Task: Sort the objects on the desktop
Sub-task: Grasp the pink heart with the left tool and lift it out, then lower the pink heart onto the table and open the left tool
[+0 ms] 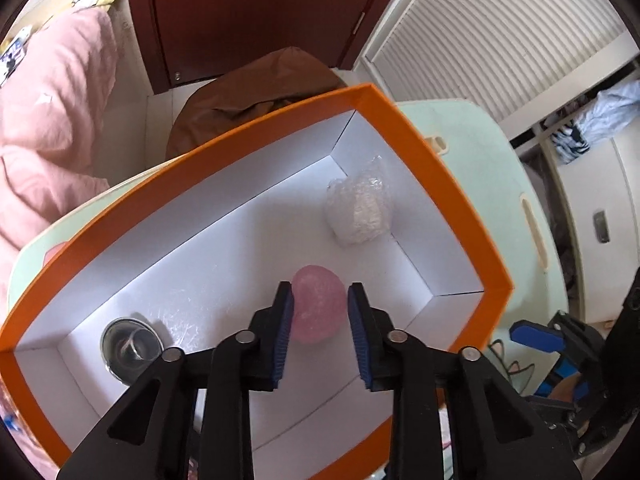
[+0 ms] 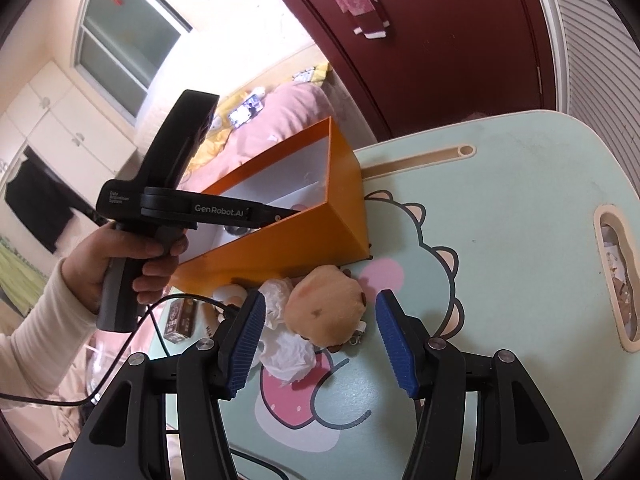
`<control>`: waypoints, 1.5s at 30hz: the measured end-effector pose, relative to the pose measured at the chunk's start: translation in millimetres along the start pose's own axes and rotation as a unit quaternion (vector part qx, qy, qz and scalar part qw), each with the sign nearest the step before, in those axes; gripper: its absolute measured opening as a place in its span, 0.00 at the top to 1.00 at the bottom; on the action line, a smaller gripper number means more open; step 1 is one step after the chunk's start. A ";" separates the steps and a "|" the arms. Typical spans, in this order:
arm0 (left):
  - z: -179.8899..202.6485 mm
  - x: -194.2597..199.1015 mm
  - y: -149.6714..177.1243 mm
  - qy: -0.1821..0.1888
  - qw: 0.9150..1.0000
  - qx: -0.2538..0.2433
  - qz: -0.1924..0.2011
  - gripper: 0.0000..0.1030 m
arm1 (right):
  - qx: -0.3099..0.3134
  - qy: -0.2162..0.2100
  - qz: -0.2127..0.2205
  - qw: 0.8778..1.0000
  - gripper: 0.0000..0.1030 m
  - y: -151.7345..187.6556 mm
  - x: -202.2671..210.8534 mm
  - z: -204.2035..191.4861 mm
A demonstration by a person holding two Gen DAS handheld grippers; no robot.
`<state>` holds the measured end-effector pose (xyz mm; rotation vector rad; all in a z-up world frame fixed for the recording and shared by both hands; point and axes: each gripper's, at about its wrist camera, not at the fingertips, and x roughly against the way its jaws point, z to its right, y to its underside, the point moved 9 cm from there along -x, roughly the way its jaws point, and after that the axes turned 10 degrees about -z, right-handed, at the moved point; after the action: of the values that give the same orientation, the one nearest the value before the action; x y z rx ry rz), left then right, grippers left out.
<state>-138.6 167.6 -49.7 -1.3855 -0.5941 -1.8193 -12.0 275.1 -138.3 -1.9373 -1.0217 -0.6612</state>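
the left claw (image 1: 319,312) hangs inside the orange box (image 1: 436,168), its blue pads (image 1: 283,332) close on either side of a pink ball (image 1: 318,308). the left pad touches the ball; a thin gap shows at the right pad, so whether it grips i cannot tell. no earlier view is there to compare. a wrapped clear bundle (image 1: 358,208) lies near the box's far corner, and a steel cup (image 1: 130,344) sits in the near left corner.

the right claw (image 2: 320,336) stands open over the desk (image 2: 500,208), holding nothing. between its pads lies a tan plush (image 2: 324,308), touching neither. crumpled white tissue (image 2: 286,354) lies just beside the plush, by the left pad. the box (image 2: 304,236) stands on the desk behind them, and a hand (image 2: 120,264) holds the left claw's handle.
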 end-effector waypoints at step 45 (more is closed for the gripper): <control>-13.4 87.6 129.2 0.033 0.960 0.128 0.246 0.32 | 0.077 0.049 -0.077 0.993 0.44 18.1 -35.0 -39.7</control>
<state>-54.8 54.4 19.0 -1.1645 -0.3874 -1.3331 -18.1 221.1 -151.4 -1.6876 -1.1349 -0.7349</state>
